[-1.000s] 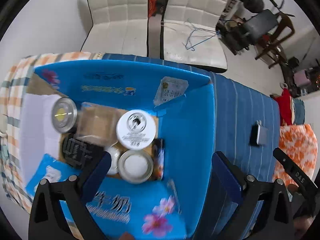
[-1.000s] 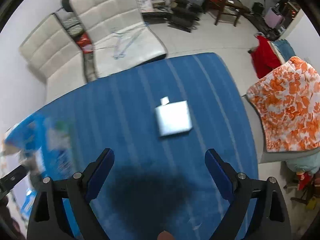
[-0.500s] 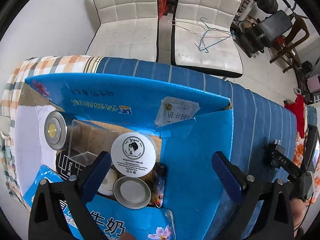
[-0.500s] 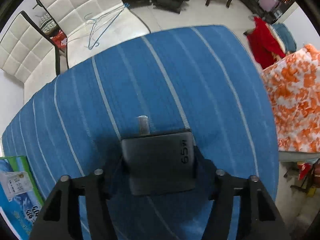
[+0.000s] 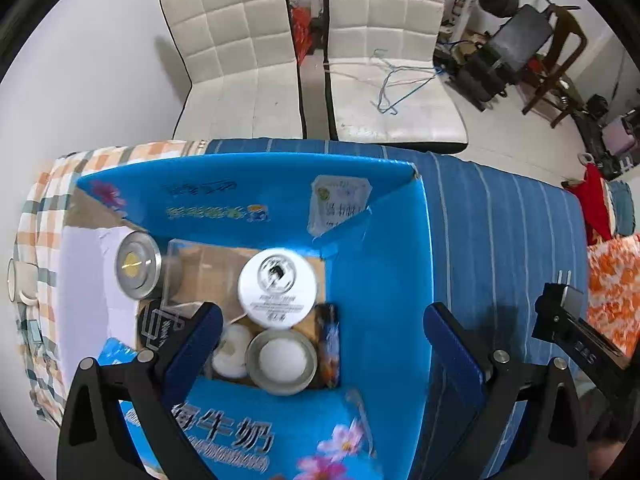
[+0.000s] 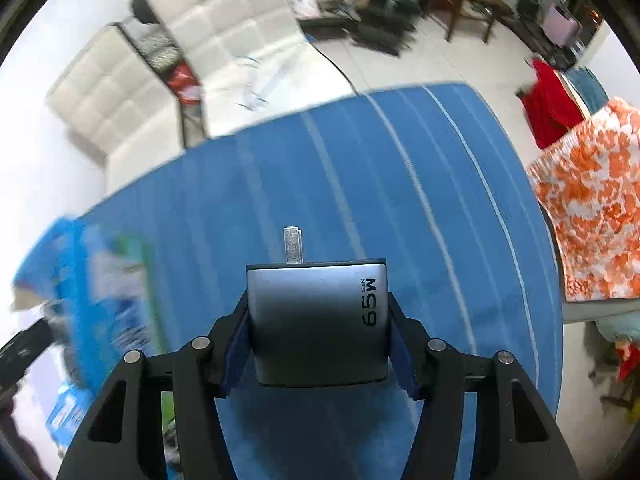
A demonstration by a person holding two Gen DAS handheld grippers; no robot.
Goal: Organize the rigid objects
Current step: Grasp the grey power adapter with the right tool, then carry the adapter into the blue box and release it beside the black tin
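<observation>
A grey 65W charger (image 6: 316, 308) with its plug prongs pointing away sits between the blue pads of my right gripper (image 6: 318, 340), which is shut on it above the blue striped tablecloth (image 6: 360, 184). In the left wrist view the same charger (image 5: 570, 300) shows at the right, held off the cloth. My left gripper (image 5: 320, 330) hangs open over an open blue carton (image 5: 380, 264). Inside the carton are a white cream jar (image 5: 277, 288), a silver tin (image 5: 138, 267), an open round tin (image 5: 282, 360), a clear plastic box (image 5: 192, 272) and a dark packet (image 5: 330, 340).
Two white padded chairs (image 5: 248, 60) stand beyond the table, one with wire hangers (image 5: 396, 88) on it. A checked cloth (image 5: 36, 220) covers the table's left end with a mug (image 5: 18, 284) on it. An orange floral fabric (image 6: 592, 216) lies right of the table.
My right gripper has shut on the charger and raised it off the cloth, swinging left toward the carton. My left gripper stays open over the carton, shifting only slightly.
</observation>
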